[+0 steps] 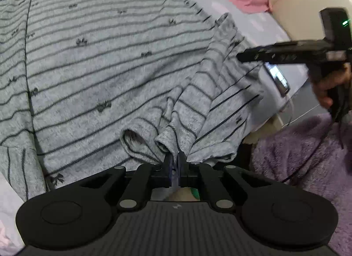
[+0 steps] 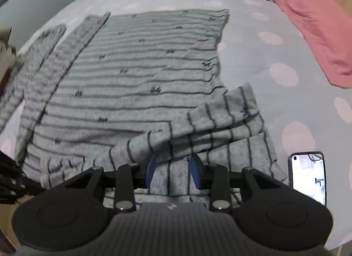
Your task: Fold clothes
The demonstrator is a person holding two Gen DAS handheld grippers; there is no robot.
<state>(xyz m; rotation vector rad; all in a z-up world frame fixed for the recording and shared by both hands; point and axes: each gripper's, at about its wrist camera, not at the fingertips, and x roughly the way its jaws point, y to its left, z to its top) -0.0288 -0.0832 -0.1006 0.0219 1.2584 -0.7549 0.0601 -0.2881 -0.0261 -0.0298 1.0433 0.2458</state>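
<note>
Clearly the step in hand is folding a sleeve in over the body of the grey striped top [image 2: 132, 75], which lies spread flat on the spotted bedsheet [image 2: 275, 42], its body reaching to the far side and the bunched sleeve [image 2: 220, 119] at the near right corner. The left gripper [image 1: 175, 163] has its jaws pinched almost together on a gathered edge of the sleeve cloth, which fans out from the tips. The right gripper [image 2: 172, 167] stands part open, its blue pads [image 2: 151, 167] apart with striped fabric lying beneath and between them; I judge they are not pressing on it. To do this well, the pinched edge should be carried across low and level, keeping the sleeve taut enough to lay without creases, and set down square to the side seam; the free gripper could smooth or pin the fold. The left wrist view alone shows the right gripper from the side with the hand [image 1: 325, 86] holding it, and a purple fluffy rug [image 1: 297, 156] beyond the bed. The right wrist view alone shows the whole top, its other sleeve at far left, the phone [image 2: 308, 174] and the pink pillow [image 2: 308, 24] lengthwise.
</note>
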